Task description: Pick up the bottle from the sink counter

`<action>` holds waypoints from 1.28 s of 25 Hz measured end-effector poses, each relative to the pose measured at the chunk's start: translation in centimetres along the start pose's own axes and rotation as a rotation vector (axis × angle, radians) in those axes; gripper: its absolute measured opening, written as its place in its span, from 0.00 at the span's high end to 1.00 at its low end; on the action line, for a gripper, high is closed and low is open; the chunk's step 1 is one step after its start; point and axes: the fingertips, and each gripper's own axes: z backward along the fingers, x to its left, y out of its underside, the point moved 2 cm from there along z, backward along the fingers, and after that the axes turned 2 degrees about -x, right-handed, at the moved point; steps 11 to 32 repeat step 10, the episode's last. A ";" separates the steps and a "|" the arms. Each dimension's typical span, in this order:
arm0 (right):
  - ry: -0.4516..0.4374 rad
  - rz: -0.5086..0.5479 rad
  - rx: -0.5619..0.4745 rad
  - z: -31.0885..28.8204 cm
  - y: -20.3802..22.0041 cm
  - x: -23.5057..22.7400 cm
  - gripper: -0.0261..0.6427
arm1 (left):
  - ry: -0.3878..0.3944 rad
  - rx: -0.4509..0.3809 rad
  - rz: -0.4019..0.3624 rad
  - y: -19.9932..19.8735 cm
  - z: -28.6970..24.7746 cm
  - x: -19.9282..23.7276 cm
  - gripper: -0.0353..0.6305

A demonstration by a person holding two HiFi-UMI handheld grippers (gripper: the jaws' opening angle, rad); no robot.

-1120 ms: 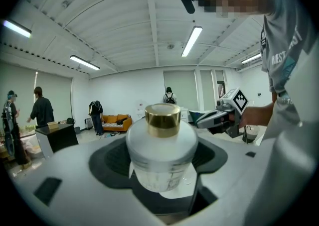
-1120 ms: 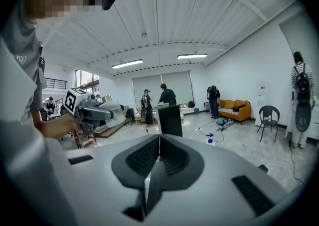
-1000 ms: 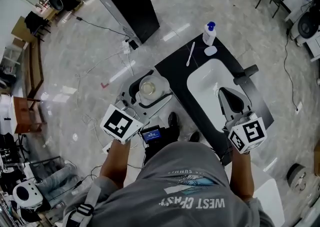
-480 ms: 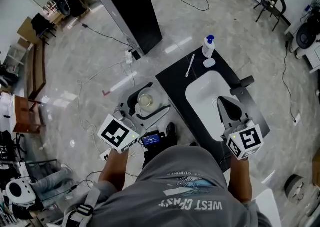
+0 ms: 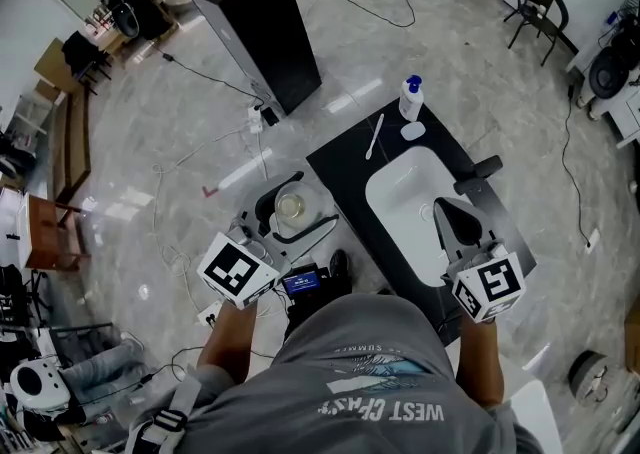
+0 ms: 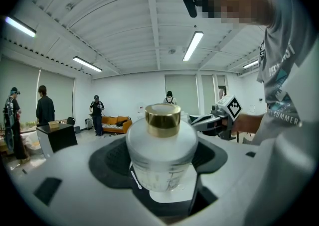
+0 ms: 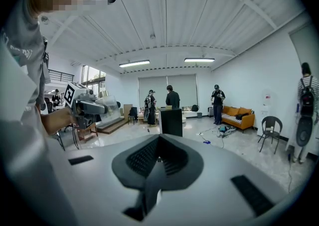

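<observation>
Bottle (image 5: 411, 99), blue cap: upright at tabletop's (image 5: 345, 177) far end. Left tongs (image 6: 162, 168) clamped wide round gold-capped jar (image 6: 160, 143); right tongs (image 7: 158, 155) pressed together, empty. Best spread first, then closed on body.

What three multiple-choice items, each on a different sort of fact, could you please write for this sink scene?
1. Where does the blue-capped bottle stand?
A. on the black counter, beyond the basin
B. inside the basin
C. on the floor

2. What colour is the cap of the bottle between the left hand-held gripper's jaws?
A. red
B. gold
C. green

3. How do the right hand-held gripper's jaws stand?
A. wide apart
B. gripping a bottle
C. together, nothing between them

Answers:
1 A, it stands at the counter's far end.
2 B, the left gripper view shows a gold cap.
3 C, the right gripper view shows the jaws meeting.
</observation>
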 end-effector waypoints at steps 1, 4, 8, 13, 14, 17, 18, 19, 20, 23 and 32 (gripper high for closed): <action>0.000 -0.001 0.001 0.1 0.0 0.0 0.96 | 0.001 0.000 0.004 0.0 -0.1 0.0 0.45; 0.001 -0.004 0.002 0.1 0.1 -0.2 0.96 | 0.002 0.001 0.011 0.3 -0.5 0.0 0.45; 0.003 -0.007 0.006 0.1 0.2 -0.4 0.96 | 0.001 0.006 0.015 0.4 -0.7 0.2 0.45; 0.003 -0.008 0.009 0.1 0.2 -0.4 0.96 | 0.001 0.007 0.017 0.5 -0.7 0.2 0.45; 0.003 -0.008 0.009 0.1 0.2 -0.4 0.96 | 0.001 0.007 0.017 0.5 -0.7 0.2 0.45; 0.003 -0.008 0.009 0.1 0.2 -0.4 0.96 | 0.001 0.007 0.017 0.5 -0.7 0.2 0.45; 0.003 -0.008 0.009 0.1 0.2 -0.4 0.96 | 0.001 0.007 0.017 0.5 -0.7 0.2 0.45; 0.003 -0.008 0.009 0.1 0.2 -0.4 0.96 | 0.001 0.007 0.017 0.5 -0.7 0.2 0.45; 0.003 -0.008 0.009 0.1 0.2 -0.4 0.96 | 0.001 0.007 0.017 0.5 -0.7 0.2 0.45; 0.003 -0.008 0.009 0.1 0.2 -0.4 0.96 | 0.001 0.007 0.017 0.5 -0.7 0.2 0.45; 0.003 -0.008 0.009 0.1 0.2 -0.4 0.96 | 0.001 0.007 0.017 0.5 -0.7 0.2 0.45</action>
